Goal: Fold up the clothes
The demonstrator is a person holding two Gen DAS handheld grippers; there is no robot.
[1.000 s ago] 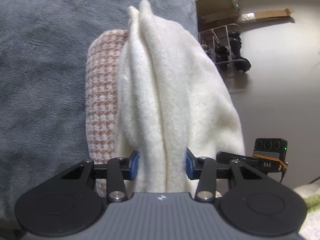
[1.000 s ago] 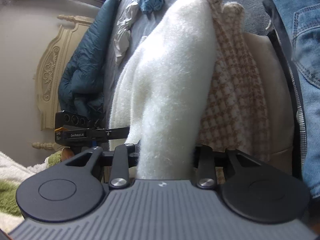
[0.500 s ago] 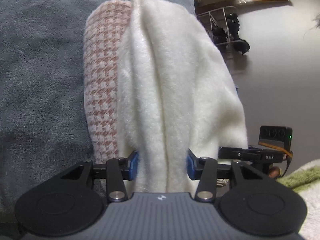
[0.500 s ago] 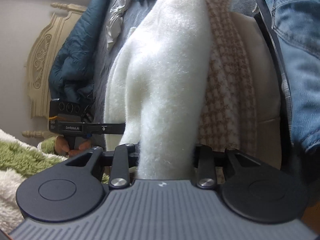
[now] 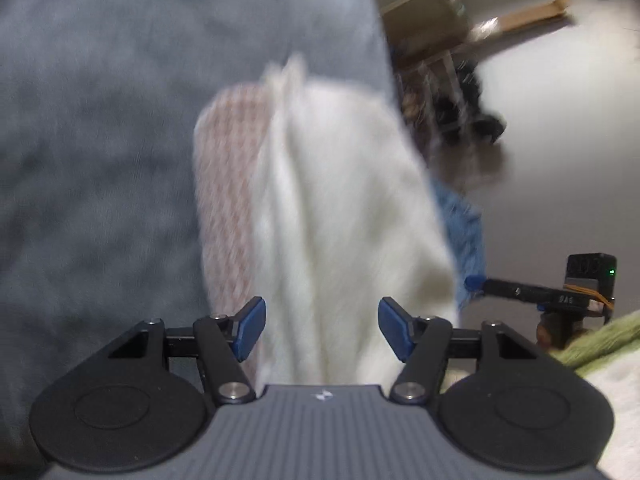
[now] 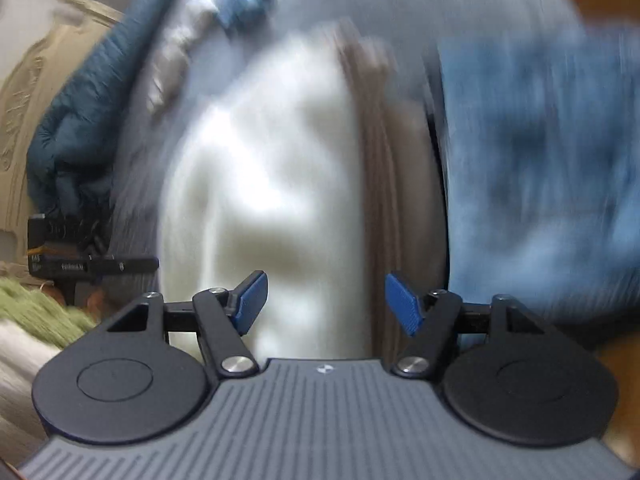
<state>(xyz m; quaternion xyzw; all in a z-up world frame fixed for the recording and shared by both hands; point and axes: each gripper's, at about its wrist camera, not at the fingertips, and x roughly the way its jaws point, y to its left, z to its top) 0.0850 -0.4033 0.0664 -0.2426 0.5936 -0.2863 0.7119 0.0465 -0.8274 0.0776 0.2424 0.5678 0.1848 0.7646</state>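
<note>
**Kid:** So why is your big grey blanket (image 5: pixel 100 168) under everything?

**Helper:** You use it as a soft, flat place to fold on. Your fluffy white garment (image 5: pixel 344 208) lies on it, doubled over, with its checked side (image 5: pixel 228 200) peeking out along one edge. I think you laid it that way so the fold stays neat.

**Kid:** And the blue jeans (image 6: pixel 540 168)?

**Helper:** They sit just beside your white garment, probably waiting for their turn. The dark blue puffy jacket (image 6: pixel 76 132) is farther off.

**Kid:** Is your left gripper (image 5: pixel 322 326) pinching anything?

**Helper:** No. Its jaws are opening, and the blue pads (image 5: pixel 250 326) are off the cloth, though the white fluff still sits between them. You seem to be letting go because this fold is done.

**Kid:** And your right gripper (image 6: pixel 324 304)?

**Helper:** Same thing. It's opening too, pads apart, with cloth between them but not squeezed. The pictures are blurry, so tiny details are hard to tell.
</note>
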